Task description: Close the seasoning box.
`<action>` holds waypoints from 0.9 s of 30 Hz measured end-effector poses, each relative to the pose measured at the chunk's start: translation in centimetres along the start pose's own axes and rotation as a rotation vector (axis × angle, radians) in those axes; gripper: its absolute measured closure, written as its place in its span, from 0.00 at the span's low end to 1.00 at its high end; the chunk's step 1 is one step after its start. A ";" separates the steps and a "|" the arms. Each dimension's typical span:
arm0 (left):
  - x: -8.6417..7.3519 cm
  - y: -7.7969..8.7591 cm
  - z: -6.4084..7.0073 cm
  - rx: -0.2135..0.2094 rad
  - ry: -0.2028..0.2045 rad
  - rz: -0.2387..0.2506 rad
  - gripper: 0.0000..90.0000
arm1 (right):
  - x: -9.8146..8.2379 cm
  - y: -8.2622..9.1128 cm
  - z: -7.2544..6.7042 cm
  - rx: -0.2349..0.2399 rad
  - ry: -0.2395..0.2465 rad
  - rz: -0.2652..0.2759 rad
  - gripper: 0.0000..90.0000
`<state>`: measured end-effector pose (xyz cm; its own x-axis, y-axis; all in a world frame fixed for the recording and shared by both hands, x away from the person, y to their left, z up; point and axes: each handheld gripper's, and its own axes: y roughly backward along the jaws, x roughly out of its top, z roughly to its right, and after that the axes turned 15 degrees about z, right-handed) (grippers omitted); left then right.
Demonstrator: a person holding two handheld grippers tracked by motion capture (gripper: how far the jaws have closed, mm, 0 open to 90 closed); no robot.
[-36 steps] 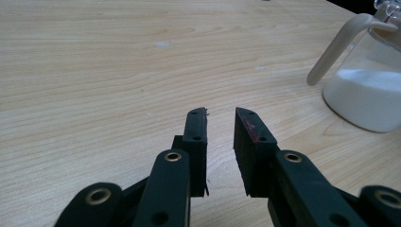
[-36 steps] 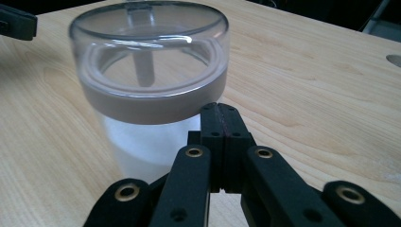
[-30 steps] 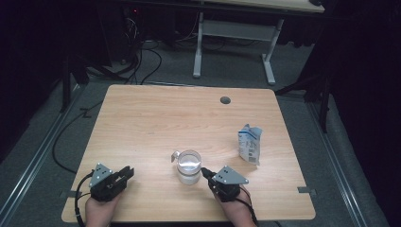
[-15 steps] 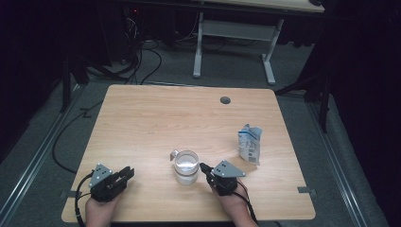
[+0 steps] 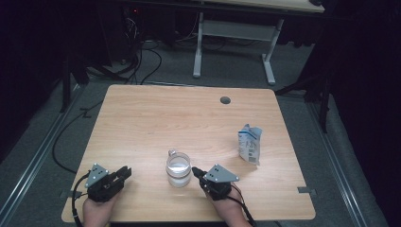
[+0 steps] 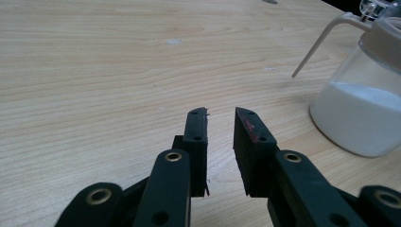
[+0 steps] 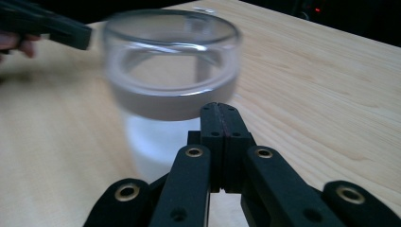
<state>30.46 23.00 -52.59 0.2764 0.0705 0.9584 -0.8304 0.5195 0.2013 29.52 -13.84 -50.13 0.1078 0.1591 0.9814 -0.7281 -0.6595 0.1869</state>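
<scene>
A clear glass jar (image 5: 178,169) with a pale lid band and a thin wire handle is sitting at the near-centre of the wooden table (image 5: 156,118), roughly a third full of white powder. The right gripper (image 5: 195,171) is resting at the jar's three o'clock, its jaws clenched together on nothing, tips just beside the glass; I judge it is poised to nudge or steady the jar rather than grasp it. The left gripper (image 5: 124,172) is lying at the jar's nine o'clock, well apart, its jaws parted a little and holding nothing, seemingly waiting.

A blue-and-white pouch (image 5: 249,144) is standing at the jar's two o'clock.

The left gripper view is revealing the powder level and the wire handle (image 6: 326,38), while the right gripper view is showing the jar's open rim (image 7: 170,28) close ahead of the pressed-together jaws.
</scene>
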 end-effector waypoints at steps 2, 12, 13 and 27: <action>0.0 0.1 -0.1 0.001 0.003 0.001 0.84 | -0.2 -0.6 0.5 -0.015 -0.003 -0.005 1.00; 0.1 0.2 -0.3 0.007 0.008 0.004 0.84 | -0.1 -0.3 -1.2 0.030 0.020 0.013 1.00; 0.1 0.2 -0.3 0.006 0.006 0.003 0.84 | -0.1 -0.3 -1.5 0.039 0.020 0.014 1.00; 0.0 0.2 -0.3 0.006 -0.003 -0.002 0.84 | -0.6 1.2 0.0 -0.017 0.017 0.006 0.92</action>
<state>30.48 23.39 -52.64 0.2770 0.0671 0.9585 -0.8328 0.5143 0.2046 28.57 -14.75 -50.47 0.0917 0.1682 0.9815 -0.7404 -0.6476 0.1802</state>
